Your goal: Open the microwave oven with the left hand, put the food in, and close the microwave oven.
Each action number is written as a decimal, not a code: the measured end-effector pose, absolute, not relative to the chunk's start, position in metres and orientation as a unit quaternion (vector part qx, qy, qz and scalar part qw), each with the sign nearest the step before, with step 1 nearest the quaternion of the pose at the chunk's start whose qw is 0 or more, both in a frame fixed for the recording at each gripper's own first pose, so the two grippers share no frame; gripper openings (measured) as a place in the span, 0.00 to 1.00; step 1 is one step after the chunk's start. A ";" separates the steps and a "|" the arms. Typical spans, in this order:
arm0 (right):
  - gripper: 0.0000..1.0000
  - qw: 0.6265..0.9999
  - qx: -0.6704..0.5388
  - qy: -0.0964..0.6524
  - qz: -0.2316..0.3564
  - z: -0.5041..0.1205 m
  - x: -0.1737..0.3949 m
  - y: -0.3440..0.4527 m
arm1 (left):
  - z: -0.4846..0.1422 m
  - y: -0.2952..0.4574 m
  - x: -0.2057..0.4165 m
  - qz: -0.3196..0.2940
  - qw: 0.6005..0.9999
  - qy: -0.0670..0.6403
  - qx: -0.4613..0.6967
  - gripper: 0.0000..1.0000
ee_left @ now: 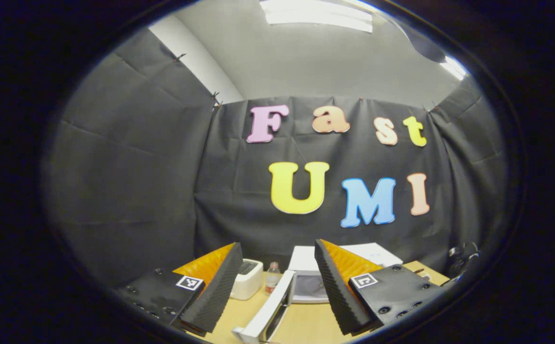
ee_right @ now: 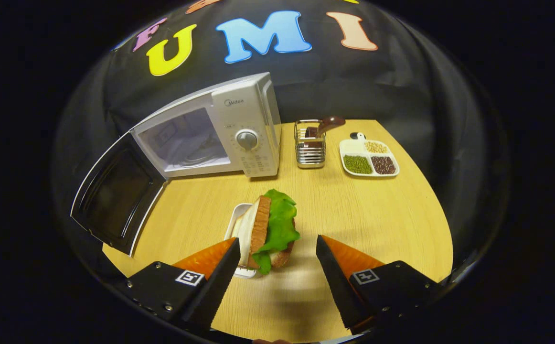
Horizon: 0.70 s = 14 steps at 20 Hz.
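We judged the opening step done, since the white boxy microwave oven [ee_right: 210, 134] stood on the pale wooden counter [ee_right: 354, 215] with its dark-windowed door [ee_right: 115, 200] swung wide to the side, and the step in hand was picking up the food. That food, a sandwich of brown bread with a green lettuce leaf [ee_right: 270, 229], sat tilted on a small white rectangular tray [ee_right: 237, 217] in front of the oven and just ahead of the right hand-held gripper [ee_right: 277, 267], whose fingers were spread apart with the sandwich reaching between their tips, neither pad clearly touching it. The next move, as we read it, called for easing forward, closing on the sandwich or its tray without crushing the bread, then carrying it leftward into the open cavity. The left hand-held gripper [ee_left: 277, 282] was likewise spread and held nothing; it pointed high at the booth wall, with the open door's white edge [ee_left: 268, 310] below it. We could not tell whether the tray's near end lay under the right gripper's finger. The oven's cavity was washed out, so its turntable was hard to make out. A wire cutlery rack [ee_right: 310, 145] and a white divided dish of beans [ee_right: 368, 160] stood well apart to the right.
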State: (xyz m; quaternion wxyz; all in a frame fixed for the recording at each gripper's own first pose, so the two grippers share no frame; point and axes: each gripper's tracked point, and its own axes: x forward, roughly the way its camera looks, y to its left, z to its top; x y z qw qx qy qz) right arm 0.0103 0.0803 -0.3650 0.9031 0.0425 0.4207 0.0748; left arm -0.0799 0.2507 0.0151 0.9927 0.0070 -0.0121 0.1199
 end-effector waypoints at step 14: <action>0.24 0.864 0.161 0.453 0.149 -0.375 0.013 0.117 | -0.020 0.131 -0.037 0.113 0.993 0.043 0.004 0.98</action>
